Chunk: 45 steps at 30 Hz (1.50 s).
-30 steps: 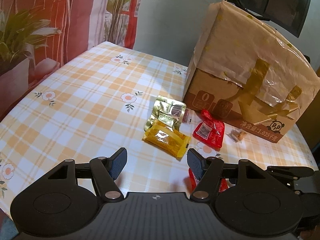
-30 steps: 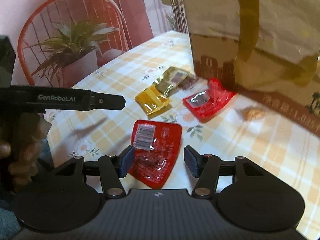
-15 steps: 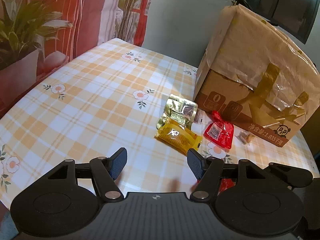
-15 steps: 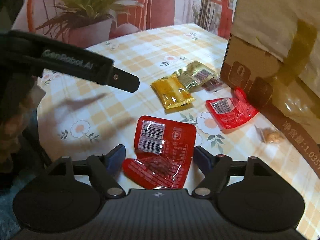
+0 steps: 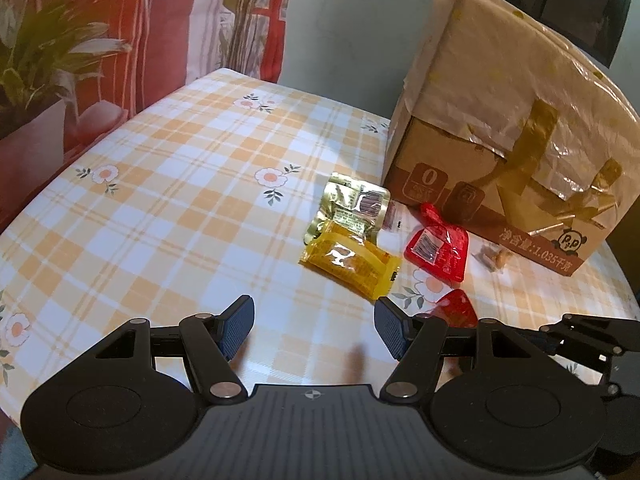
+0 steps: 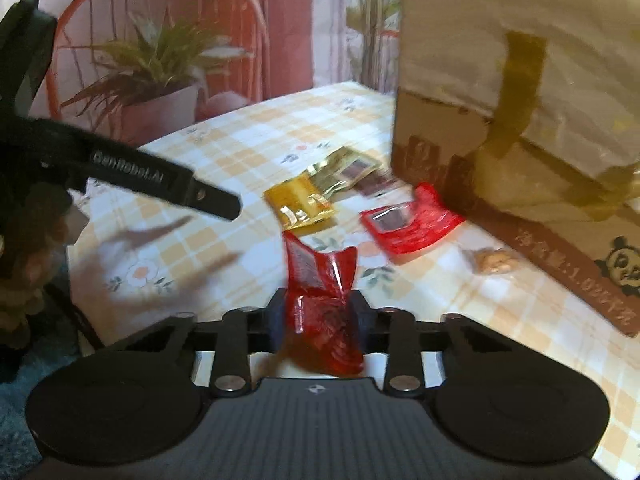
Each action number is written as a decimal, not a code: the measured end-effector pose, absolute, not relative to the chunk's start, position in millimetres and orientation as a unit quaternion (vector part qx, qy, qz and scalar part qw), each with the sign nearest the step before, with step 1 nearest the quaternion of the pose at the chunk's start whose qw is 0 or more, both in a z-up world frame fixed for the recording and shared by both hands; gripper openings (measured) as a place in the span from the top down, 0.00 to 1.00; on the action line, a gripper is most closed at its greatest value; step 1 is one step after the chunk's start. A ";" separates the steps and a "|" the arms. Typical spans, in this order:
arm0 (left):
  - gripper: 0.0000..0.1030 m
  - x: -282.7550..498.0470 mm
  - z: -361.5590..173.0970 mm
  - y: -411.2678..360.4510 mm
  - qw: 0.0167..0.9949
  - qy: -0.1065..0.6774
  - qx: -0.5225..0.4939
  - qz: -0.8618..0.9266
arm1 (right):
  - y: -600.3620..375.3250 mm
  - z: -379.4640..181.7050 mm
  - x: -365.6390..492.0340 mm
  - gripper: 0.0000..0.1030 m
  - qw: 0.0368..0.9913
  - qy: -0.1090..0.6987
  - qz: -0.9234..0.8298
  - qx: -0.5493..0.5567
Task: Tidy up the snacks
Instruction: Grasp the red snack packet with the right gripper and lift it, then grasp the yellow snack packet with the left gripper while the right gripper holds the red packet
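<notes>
Right gripper (image 6: 318, 316) clamped on red snack packet (image 6: 324, 292), crumpled, lifted off table (image 5: 168, 208) near side of cardboard box (image 5: 500, 152). Left gripper (image 5: 314, 326) open, empty, left of box.

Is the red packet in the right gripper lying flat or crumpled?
Crumpled: the right gripper is shut on the red packet, whose sides fold upward between the fingers, lifted off the table.

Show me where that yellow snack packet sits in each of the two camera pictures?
Left wrist view: yellow snack packet lies right of centre, just beyond the open fingers.
Right wrist view: yellow snack packet lies near centre, beyond the pinched red packet.
Shared landmark: the taped cardboard box.
</notes>
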<state>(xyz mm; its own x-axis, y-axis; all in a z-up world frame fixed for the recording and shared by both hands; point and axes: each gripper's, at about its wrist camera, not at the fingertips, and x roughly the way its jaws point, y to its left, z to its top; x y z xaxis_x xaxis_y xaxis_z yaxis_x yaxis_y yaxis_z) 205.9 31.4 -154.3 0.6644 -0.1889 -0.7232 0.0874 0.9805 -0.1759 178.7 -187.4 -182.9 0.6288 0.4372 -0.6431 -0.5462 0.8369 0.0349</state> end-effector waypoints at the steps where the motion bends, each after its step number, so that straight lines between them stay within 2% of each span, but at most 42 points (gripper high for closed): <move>1: 0.34 207.1 -154.5 30.4 0.910 0.403 -0.060 -0.077 | -190.3 -183.1 179.7 0.69 0.899 0.333 0.274 -0.076; 14: 0.34 243.7 -160.9 9.2 0.906 0.408 -0.053 -0.095 | -236.0 -180.0 179.0 0.71 0.926 0.314 0.208 -0.021; 19: 0.34 265.4 -164.1 -1.5 0.897 0.434 -0.076 -0.039 | -246.8 -182.3 178.3 0.71 0.928 0.317 0.197 -0.009; 22: 0.34 262.5 -164.1 2.4 0.883 0.453 -0.119 -0.023 | -249.7 -182.7 177.0 0.71 0.928 0.316 0.196 -0.005; 29: 0.35 261.6 -161.7 5.7 0.876 0.459 -0.149 0.000 | -258.7 -185.2 177.0 0.71 0.929 0.317 0.190 0.011; 39: 0.36 251.3 -162.2 0.6 0.867 0.466 -0.167 -0.049 | -260.3 -185.6 176.7 0.71 0.930 0.315 0.190 0.015; 45: 0.36 268.9 -166.6 3.9 0.885 0.442 -0.144 -0.032 | -259.8 -186.0 176.8 0.71 0.930 0.315 0.190 0.014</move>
